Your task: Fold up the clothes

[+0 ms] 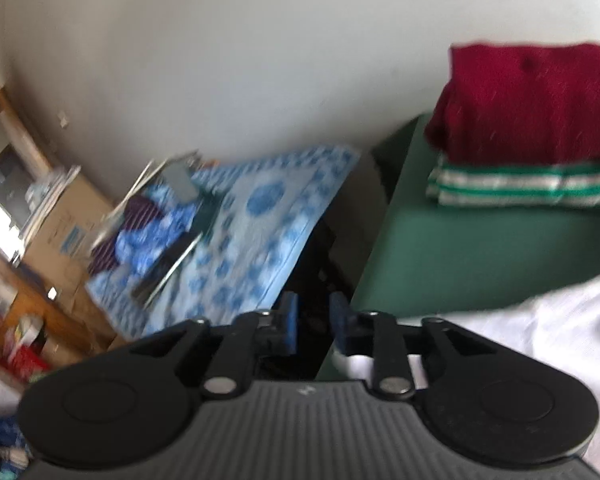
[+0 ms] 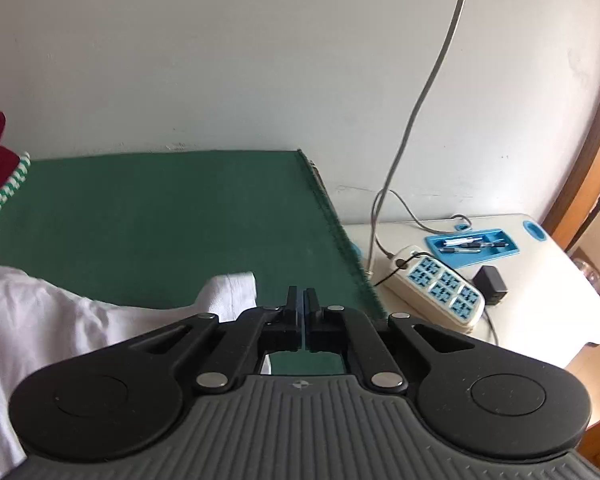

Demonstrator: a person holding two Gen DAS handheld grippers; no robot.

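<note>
Right tool clenched on nothing; left tool released, off the counter's left edge. Risks dragging the white garment askew.

The left tool points forward and downward, its two blue-padded fingers standing apart with an empty gap between them. The right tool tilts downward as well, its fingers pressed flat together, nothing caught between the pads
</note>
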